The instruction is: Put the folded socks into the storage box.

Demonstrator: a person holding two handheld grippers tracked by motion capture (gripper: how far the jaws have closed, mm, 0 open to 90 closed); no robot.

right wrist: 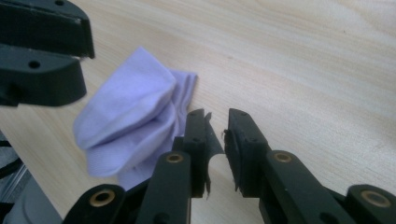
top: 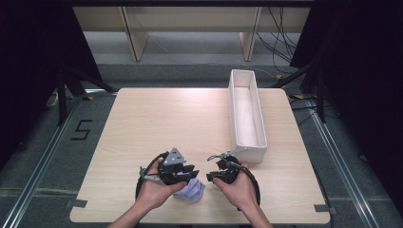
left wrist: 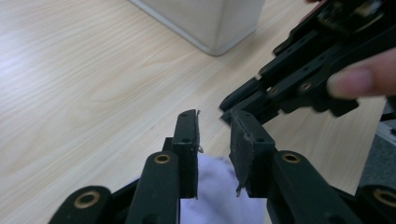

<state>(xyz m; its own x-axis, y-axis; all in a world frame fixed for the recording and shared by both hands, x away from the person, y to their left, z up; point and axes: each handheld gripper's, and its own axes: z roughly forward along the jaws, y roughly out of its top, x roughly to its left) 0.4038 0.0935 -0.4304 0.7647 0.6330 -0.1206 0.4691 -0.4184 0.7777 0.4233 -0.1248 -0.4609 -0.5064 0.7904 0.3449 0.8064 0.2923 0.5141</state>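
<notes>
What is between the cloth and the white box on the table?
Only the right hand-held gripper: it sits between the cloth and the near end of the box. Beyond it, the table shows bare wood up to the box.

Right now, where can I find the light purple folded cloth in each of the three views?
High view: the purple cloth lies at the near table edge, between the two hands.
Left gripper view: it sits at the bottom centre, behind the gap between the black fingers.
Right gripper view: it is left of centre, on the wood.
Shared landmark: the light wooden table beneath it.
</notes>
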